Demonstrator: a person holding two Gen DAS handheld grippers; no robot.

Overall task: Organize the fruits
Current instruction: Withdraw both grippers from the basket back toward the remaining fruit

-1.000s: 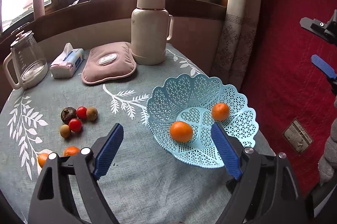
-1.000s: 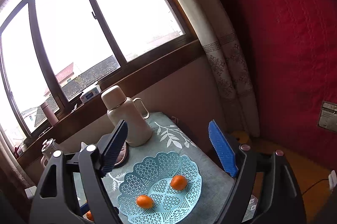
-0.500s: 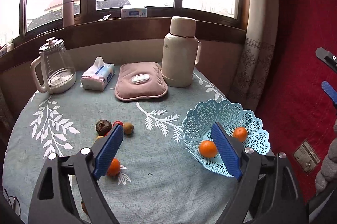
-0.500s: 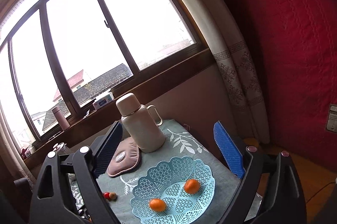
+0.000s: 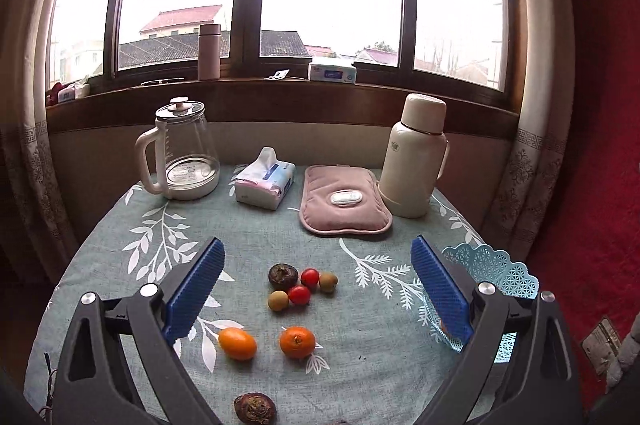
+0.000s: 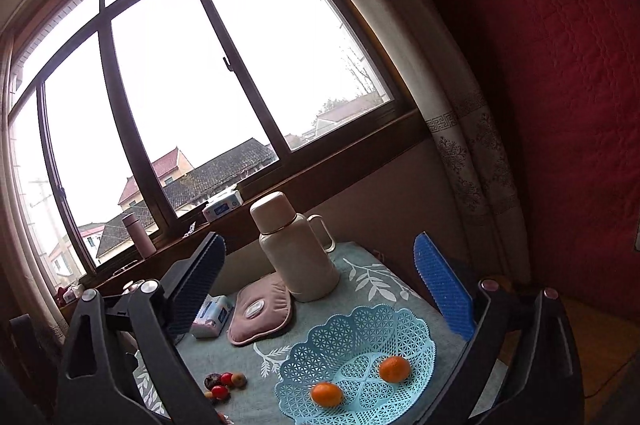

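Left wrist view: we hold the left gripper [image 5: 318, 289] above the near edge of the table [image 5: 256, 237], tipped down toward it; its blue pads stand wide apart and grip nothing.
Right wrist view: we hold the right gripper [image 6: 320, 289] higher, at the table's right side, aimed across it at the window [image 6: 192, 81]; its jaws are also spread wide and empty.
Basket: the pale blue lattice basket [image 6: 416, 329] sits at the table's 4 o'clock edge; in the left view only part of it [image 5: 504, 269] shows, behind the right pad at 3 o'clock.
Oranges in basket: two [image 6: 394, 369] [image 6: 327, 394], apart from each other on its floor.
Oranges on cloth: two [image 5: 297, 342] [image 5: 237, 344] side by side at 6 o'clock, between the left gripper's pads.
Small fruit cluster: at the centre of the left view we see a dark wrinkled fruit [image 5: 283, 274], two red ones [image 5: 310, 277] [image 5: 299, 294] and two tan ones [image 5: 328, 282] [image 5: 278, 301], bunched together at 12 o'clock from the loose oranges.
Lone dark fruit: another one [image 5: 255, 408] lies at 6 o'clock, nearest us.
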